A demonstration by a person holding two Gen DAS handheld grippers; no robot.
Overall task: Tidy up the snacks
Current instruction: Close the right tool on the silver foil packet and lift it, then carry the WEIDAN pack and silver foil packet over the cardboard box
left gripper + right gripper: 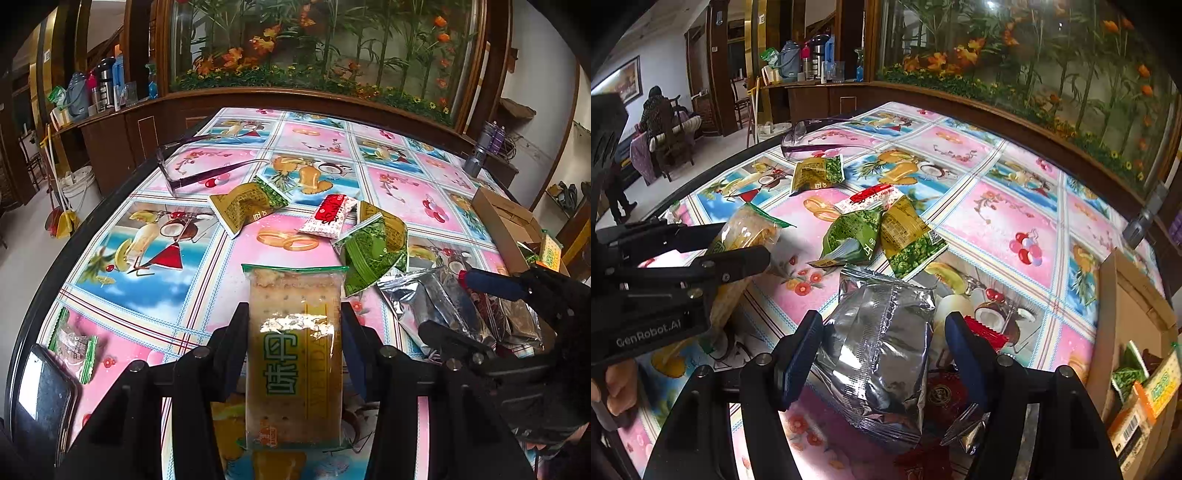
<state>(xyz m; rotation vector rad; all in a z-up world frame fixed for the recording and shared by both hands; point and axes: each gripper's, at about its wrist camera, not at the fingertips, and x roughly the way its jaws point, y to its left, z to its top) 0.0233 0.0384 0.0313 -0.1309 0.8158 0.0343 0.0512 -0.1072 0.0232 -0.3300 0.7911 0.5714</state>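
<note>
Left hand-held gripper [293, 332]: clamped on cracker pack [294, 354], held above counter [406, 192]. Right hand-held gripper [882, 345]: wide apart, straddling foil bag [882, 354] lying flat on counter, pads not pressing. Beyond: green packets [849, 236], red-white sachet [875, 195], glasses [812, 140]. Far right: cardboard box [1123, 317] with snacks.

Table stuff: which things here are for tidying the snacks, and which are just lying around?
For the job:
- clear cracker packet with green writing, gripped by the left gripper
- shiny silver foil bag, between the open right gripper's jaws
- green and yellow snack packets
- red and white sweet packet
- brown cardboard box

Lying about:
- purple-framed glasses
- grey flashlight
- black phone
</note>
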